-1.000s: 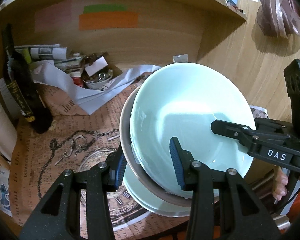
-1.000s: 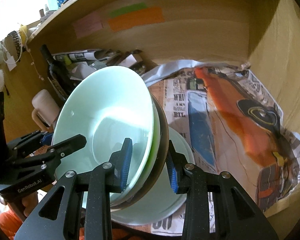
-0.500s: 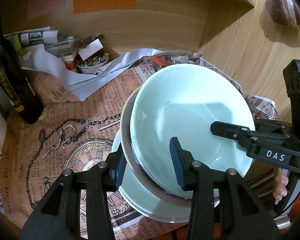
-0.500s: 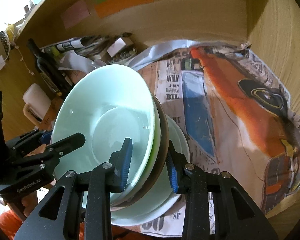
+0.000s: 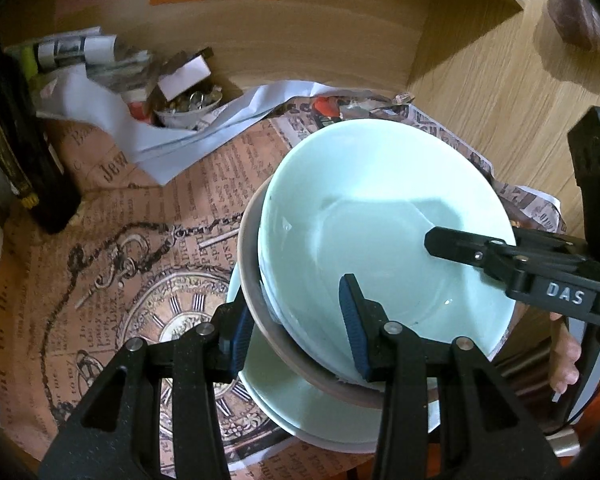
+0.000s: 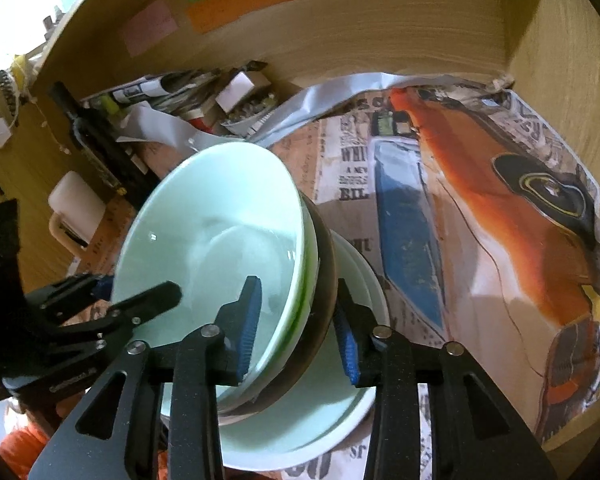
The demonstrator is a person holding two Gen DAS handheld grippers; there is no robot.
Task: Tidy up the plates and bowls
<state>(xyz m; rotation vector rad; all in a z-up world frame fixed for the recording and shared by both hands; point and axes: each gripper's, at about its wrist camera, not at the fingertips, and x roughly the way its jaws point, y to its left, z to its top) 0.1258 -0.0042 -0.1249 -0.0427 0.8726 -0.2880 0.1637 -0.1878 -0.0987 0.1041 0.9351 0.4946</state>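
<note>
Stack [image 5: 384, 240] now lower and deeper into shelf [image 6: 380, 40] than a second ago, nearing plates [image 6: 332, 412]. Left gripper [image 5: 296, 330], right gripper [image 6: 296, 328] both clamp bowl rims. Set-down looks close.

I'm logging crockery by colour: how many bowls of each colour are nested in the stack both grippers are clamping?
Pale mint bowl: 1
Green-edged bowl: 1 (only its rim shows)
Dark brown bowl: 1
Total: 3
</note>
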